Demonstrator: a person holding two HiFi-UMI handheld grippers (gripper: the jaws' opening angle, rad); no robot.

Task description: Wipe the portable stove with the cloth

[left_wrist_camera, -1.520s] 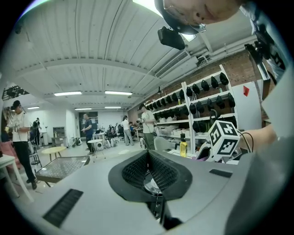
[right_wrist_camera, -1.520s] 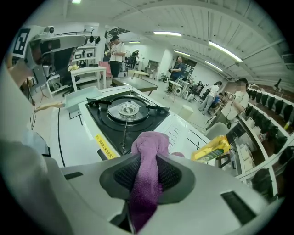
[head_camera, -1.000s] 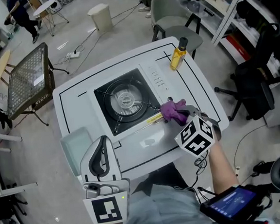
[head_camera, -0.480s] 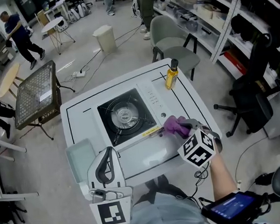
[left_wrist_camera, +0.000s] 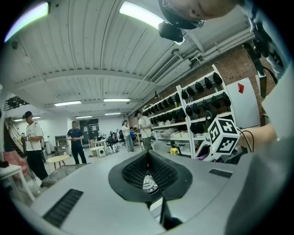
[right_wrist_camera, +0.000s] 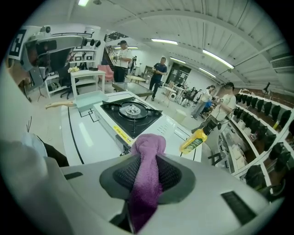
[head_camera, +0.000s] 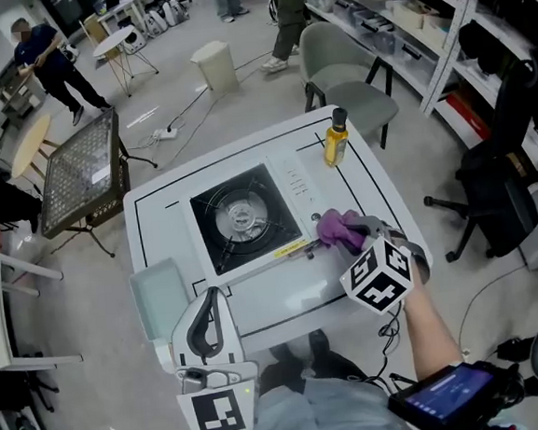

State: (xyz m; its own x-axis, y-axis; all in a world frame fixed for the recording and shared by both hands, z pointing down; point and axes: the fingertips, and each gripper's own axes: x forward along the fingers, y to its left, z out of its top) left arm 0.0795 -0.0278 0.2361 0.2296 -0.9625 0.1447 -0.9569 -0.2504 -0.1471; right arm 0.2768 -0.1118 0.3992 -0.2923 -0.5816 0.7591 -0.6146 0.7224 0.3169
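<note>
Right gripper (head_camera: 353,233) jaws clamped on purple terry cloth (head_camera: 334,225) — wad at front-right edge of white portable gas stove with black burner top (head_camera: 245,211), likely placed for wiping. Left gripper (head_camera: 207,325) jaws together, empty — held off white table (head_camera: 267,298), clear of work.

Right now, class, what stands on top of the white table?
The portable stove, a yellow bottle far right, a pale tray at the left edge. The right gripper's jaws hold the purple cloth beside the stove. Beneath the stove is hidden.

Head view steeply down over table (head_camera: 276,293); right gripper view low, close, facing stove (right_wrist_camera: 131,112) — shared with head view; left gripper view tilted toward ceiling (left_wrist_camera: 92,55).
</note>
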